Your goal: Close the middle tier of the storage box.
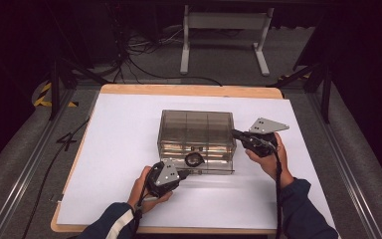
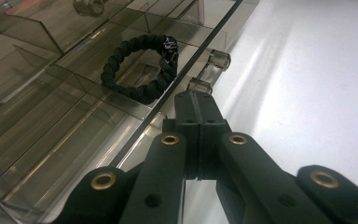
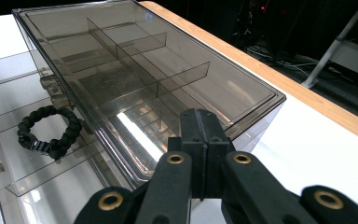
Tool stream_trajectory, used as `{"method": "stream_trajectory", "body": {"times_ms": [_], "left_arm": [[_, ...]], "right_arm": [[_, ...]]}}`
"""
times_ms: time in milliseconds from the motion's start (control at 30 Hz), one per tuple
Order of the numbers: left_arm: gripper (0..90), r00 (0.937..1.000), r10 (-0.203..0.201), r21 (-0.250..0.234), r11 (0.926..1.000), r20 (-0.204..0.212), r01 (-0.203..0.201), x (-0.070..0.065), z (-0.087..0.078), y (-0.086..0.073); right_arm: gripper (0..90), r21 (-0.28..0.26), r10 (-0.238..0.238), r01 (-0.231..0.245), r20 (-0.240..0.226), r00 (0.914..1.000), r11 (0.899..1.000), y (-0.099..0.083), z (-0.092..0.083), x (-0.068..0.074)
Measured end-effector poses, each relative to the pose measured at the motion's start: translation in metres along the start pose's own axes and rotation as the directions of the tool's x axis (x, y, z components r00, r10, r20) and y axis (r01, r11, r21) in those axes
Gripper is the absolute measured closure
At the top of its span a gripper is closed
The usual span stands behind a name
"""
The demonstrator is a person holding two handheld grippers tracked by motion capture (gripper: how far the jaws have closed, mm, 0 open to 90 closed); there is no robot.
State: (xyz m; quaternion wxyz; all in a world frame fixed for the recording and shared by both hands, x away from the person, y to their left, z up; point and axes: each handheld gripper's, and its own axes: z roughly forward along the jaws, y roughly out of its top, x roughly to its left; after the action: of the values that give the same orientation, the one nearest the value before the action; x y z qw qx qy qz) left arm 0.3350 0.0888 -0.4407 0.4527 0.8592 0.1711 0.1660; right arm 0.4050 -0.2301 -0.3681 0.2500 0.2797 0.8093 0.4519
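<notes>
The box [image 1: 197,128] at the centre is smoky clear plastic, glossy and smooth, with thin dividers of the same. Toward six o'clock in its pulled-out drawer [image 2: 65,116] lies a bracelet [image 2: 140,67] of black braided cord, matt and knobbly. The surface [image 1: 119,149] looks like matt white sheet over a pale wooden edge. Each claw [image 2: 196,100] [image 3: 201,122] is matt black plastic with brass-coloured rivets.

boxes: 1 [image 1: 197,130] | bracelets: 1 [image 1: 195,159] | grippers: 2 [image 1: 191,173] [image 1: 234,133]
</notes>
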Motion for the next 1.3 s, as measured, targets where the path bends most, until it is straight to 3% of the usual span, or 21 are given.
{"method": "stream_trajectory", "body": {"times_ms": [133, 367, 600, 733, 867, 900, 967, 1067, 1267, 1300], "left_arm": [[90.0, 1.0000, 0.006, 0.003, 1.0000, 0.000, -0.006, 0.000, -0.002, -0.001], [89.9, 0.9998, -0.006, -0.008, 1.0000, -0.020, 0.006, 0.006, -0.028, -0.010], [86.4, 0.9966, -0.039, -0.038, 0.9986, -0.073, 0.036, 0.018, -0.056, -0.023], [82.7, 0.9940, -0.046, -0.024, 0.9987, -0.099, 0.044, 0.026, -0.064, -0.032], [78.7, 0.9890, -0.049, -0.001, 0.9988, -0.139, 0.049, 0.037, -0.070, -0.042], [77.3, 0.9894, -0.081, 0.008, 0.9966, -0.121, 0.082, 0.043, -0.070, -0.046], [75.6, 0.9889, -0.067, 0.024, 0.9972, -0.133, 0.071, 0.045, -0.069, -0.048], [73.5, 0.9917, -0.071, 0.021, 0.9971, -0.108, 0.073, 0.047, -0.067, -0.049], [71.2, 0.9924, -0.065, 0.046, 0.9965, -0.104, 0.070, 0.048, -0.059, -0.048], [71.8, 0.9923, -0.080, 0.042, 0.9956, -0.094, 0.084, 0.049, -0.057, -0.048]], "right_arm": [[90.0, 0.001, -0.002, 0.002, 0.000, 1.0000, 1.000, 0.000, 0.000, 0.000], [90.0, 0.002, -0.018, 0.018, 0.008, 0.9998, 1.000, 0.000, -0.004, 0.001], [90.0, -0.037, -0.034, 0.035, 0.019, 0.9992, 0.999, -0.002, -0.027, 0.004], [90.0, -0.030, -0.046, 0.047, 0.017, 0.9988, 0.998, -0.012, -0.041, 0.010], [88.1, 0.011, -0.058, 0.059, -0.030, 0.9978, 0.998, -0.035, -0.052, 0.021], [87.1, 0.037, -0.069, 0.071, -0.042, 0.9967, 0.997, -0.042, -0.053, 0.025], [86.2, 0.060, -0.079, 0.082, -0.059, 0.9951, 0.995, -0.050, -0.052, 0.030], [84.2, 0.092, -0.077, 0.085, -0.090, 0.9930, 0.992, -0.059, -0.050, 0.037], [79.5, 0.136, -0.062, 0.081, -0.134, 0.9891, 0.987, -0.069, -0.038, 0.041], [79.3, 0.144, -0.063, 0.083, -0.138, 0.9884, 0.986, -0.070, -0.034, 0.043]]}}
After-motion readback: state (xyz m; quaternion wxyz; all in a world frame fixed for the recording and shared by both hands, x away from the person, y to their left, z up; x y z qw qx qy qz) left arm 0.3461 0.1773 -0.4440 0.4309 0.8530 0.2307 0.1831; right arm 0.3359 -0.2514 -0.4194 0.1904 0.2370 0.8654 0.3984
